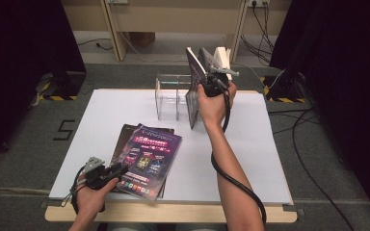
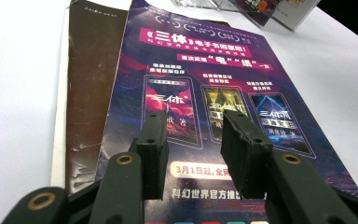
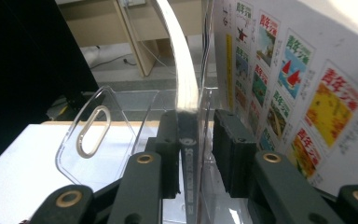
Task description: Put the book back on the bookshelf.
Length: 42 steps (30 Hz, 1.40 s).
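Straddling an upright magazine point(image 3: 186, 84) in the clear rack point(image 3: 98, 135), right hand-held gripper point(image 3: 196, 149) jaws loosened, left hand-held gripper point(image 2: 196, 154) spread, empty.

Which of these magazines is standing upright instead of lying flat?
The dark-covered magazine between the right gripper's jaws, standing on edge in the clear acrylic rack. The purple magazine and the brown one beneath it lie flat on the table.

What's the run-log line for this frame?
left gripper: open above purple magazine | right gripper: jaws around upright magazine, loosened | clear rack: magazine in slot
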{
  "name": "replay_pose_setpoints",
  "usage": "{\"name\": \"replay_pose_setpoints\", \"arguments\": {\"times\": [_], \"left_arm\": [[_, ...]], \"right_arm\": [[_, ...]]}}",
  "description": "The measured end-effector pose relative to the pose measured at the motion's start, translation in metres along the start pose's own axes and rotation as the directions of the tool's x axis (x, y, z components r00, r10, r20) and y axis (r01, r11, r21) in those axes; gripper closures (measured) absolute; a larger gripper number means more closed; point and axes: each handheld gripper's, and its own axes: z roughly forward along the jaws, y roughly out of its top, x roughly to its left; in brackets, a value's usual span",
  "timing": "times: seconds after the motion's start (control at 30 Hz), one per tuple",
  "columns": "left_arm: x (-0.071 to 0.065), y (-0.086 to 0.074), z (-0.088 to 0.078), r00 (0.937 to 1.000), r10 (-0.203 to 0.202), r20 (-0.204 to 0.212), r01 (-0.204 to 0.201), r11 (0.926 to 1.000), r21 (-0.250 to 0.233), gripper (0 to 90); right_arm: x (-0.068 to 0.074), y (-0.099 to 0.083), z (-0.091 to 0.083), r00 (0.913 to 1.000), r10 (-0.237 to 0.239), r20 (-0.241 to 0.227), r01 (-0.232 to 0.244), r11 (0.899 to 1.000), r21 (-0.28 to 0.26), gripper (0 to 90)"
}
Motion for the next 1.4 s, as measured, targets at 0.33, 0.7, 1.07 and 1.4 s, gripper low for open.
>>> {"name": "replay_pose_setpoints", "arguments": {"times": [0.33, 0.7, 1.07, 1.4], "left_arm": [[0.001, 0.000, 0.000, 1.0000, -0.003, 0.000, 0.003, 1.0000, 0.000, 60.4], [0.001, 0.000, 0.001, 0.9999, -0.007, -0.008, 0.007, 1.0000, 0.001, 59.7], [0.001, -0.001, 0.002, 0.9999, -0.007, -0.011, 0.007, 1.0000, 0.004, 58.9], [0.001, 0.003, 0.009, 0.9998, -0.014, -0.015, 0.015, 0.9999, 0.008, 59.1]], "right_arm": [[-0.006, -0.007, -0.017, 0.9999, -0.014, -0.001, 0.014, 1.000, -0.026, 76.2], [-0.006, -0.019, -0.032, 0.9991, -0.040, -0.013, 0.039, 0.998, -0.048, 73.7], [-0.013, -0.041, -0.038, 0.9992, -0.031, -0.023, 0.031, 0.999, -0.019, 73.1], [-0.016, -0.055, -0.041, 0.9991, -0.008, -0.041, 0.009, 1.000, 0.016, 72.9]]}}
